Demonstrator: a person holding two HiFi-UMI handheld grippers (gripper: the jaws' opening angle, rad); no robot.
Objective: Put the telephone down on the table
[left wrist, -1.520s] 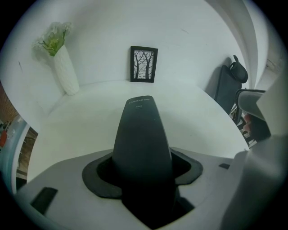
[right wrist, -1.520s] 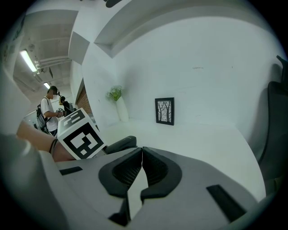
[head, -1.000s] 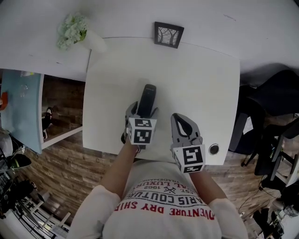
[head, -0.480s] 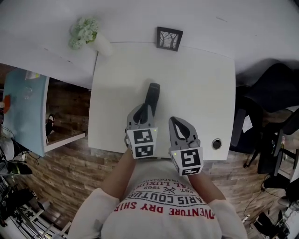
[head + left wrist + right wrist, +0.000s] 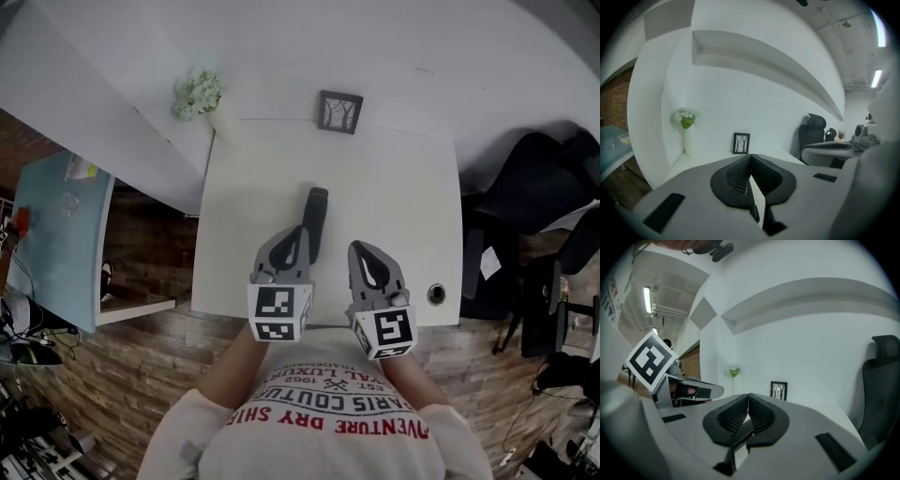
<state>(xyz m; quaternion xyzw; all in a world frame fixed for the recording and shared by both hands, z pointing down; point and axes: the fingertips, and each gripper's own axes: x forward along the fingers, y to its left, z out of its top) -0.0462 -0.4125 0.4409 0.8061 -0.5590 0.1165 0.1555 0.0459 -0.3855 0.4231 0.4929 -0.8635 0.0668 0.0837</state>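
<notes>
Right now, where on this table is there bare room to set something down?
Widest bare patch: right of the telephone, between the picture frame and the round grommet. A narrower strip lies left of the telephone, below the flower vase. Crowded: the near edge, by the left gripper and right gripper.

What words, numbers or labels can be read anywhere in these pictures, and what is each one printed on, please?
"COUTUR", cut off at both ends: shirt, upside down in the head view.
"VENTURE DRY SHI", cut off, in red: same shirt, next line.
Smaller shirt lines: too small to read.
No other text can be made out.
</notes>
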